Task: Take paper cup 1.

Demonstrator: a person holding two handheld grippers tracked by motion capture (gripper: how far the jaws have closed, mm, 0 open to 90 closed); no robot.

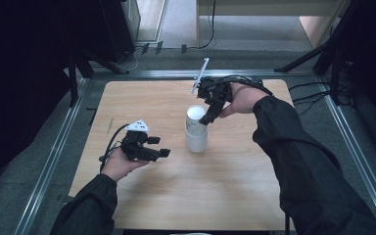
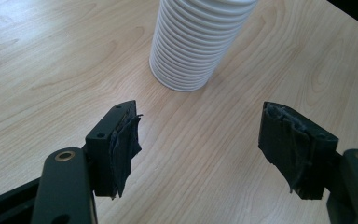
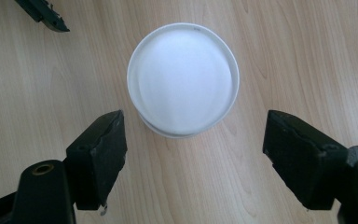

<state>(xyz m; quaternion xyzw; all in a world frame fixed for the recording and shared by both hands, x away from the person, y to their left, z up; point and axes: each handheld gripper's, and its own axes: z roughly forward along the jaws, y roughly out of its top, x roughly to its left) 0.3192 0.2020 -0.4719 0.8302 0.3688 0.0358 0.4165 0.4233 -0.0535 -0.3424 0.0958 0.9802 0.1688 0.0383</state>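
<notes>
Cup stack: white ribbed cups [image 1: 196, 129] stand upright near the middle of the tabletop [image 1: 235, 191], apparently one nested in another, since a second rim peeks out under the top one in the right gripper view [image 3: 182, 79].
Cup contents: the top looks plain white and bare. I see nothing in it, though whether that face is an open mouth or a closed end is hard to tell.
Right tool: it hangs just above the cups [image 1: 206, 120], pointing down. Its jaws stand wide apart with nothing between them, and the rim lies ahead of the pads rather than inside the gap.
Left tool: it rests low at the left of the tabletop [image 1: 160, 147], apart from the cups. Its jaws are spread and empty, facing the ribbed wall [image 2: 191, 42].
Risk, tipping: the stack is tall and light, so a pad that clips the rim on the way down would likely push it over.
Risk, off-centre grip: closing with the cups ahead of the pads could pinch only the near edge and skew the top cup.
Risk, crushing: thin walls would probably buckle under a hard squeeze.
Risk, sticking: nested cups may lift together, or part and drop.
</notes>
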